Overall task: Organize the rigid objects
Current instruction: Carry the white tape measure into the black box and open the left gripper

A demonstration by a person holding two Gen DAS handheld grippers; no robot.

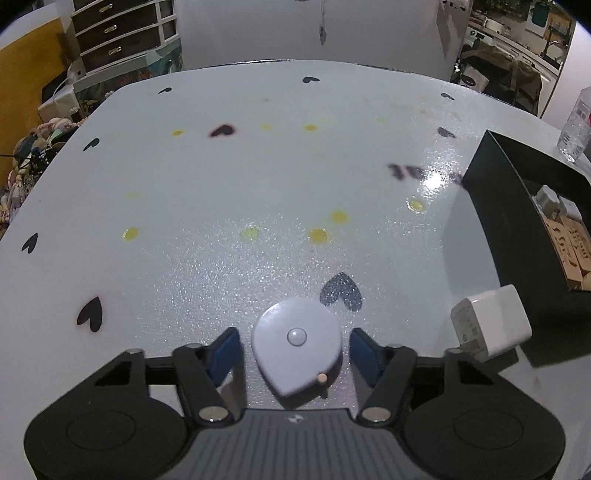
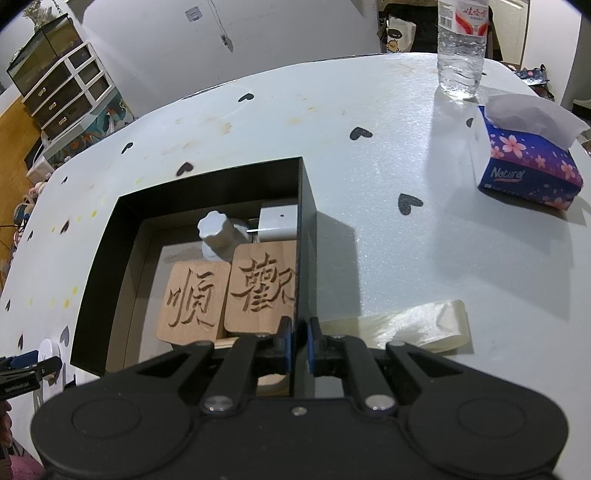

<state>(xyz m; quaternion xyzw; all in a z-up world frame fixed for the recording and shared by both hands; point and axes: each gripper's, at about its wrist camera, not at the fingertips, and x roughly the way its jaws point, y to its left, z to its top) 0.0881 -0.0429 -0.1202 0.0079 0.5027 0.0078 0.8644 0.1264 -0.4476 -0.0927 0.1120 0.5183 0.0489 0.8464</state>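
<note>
A white teardrop-shaped tape measure (image 1: 295, 349) lies on the table between the open fingers of my left gripper (image 1: 293, 350), neither pad touching it. A white charger cube (image 1: 489, 325) sits to its right, against the black box (image 1: 491, 192). In the right wrist view my right gripper (image 2: 298, 341) is shut on the right wall of the black box (image 2: 306, 236). Inside lie two carved wooden blocks (image 2: 192, 299) (image 2: 264, 286), a white knob-topped piece (image 2: 218, 232) and a white adapter (image 2: 279, 221).
A water bottle (image 2: 461, 44) stands at the table's far right and also shows in the left wrist view (image 1: 578, 122). A tissue box (image 2: 528, 155) sits right of it. A cream ribbon (image 2: 417, 325) lies beside the box. Drawers (image 1: 122, 33) stand beyond the table.
</note>
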